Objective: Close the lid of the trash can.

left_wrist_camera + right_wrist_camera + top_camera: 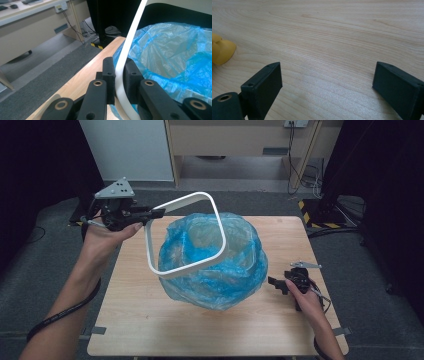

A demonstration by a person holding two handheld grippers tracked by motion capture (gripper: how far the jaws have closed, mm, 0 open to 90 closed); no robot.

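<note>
The right gripper [278, 284] rests low on the table [150, 330] at the near right, its jaws spread wide with only bare wood between them in the right gripper view (a small yellow thing [220, 51] lies at the left edge there; what it is cannot be told); it sits just beside the bag [220, 275] but apart from it.

The bag, crumpled blue plastic, stands at the middle of the table with its mouth up; the ring [187, 265], a white rounded-square hoop, hangs tilted over that mouth, its near side low against the plastic, its far side raised and leaning toward the left.

Farther back at the left, the left gripper [159, 212] is clamped on the ring's upper left corner; in the left gripper view the white band [125, 53] runs up between the two pads, pinched flat. That forearm reaches in from the near left, the wrist lifted, the gripper pointing level toward the right.

So the ring lies to the right of and below the left gripper, and the bag's mouth sits directly under it; the left hand alone carries it. Seating or lifting the hoop likely depends on levelling that tilt, while the free right gripper is the nearer one to steady the bag.
</note>
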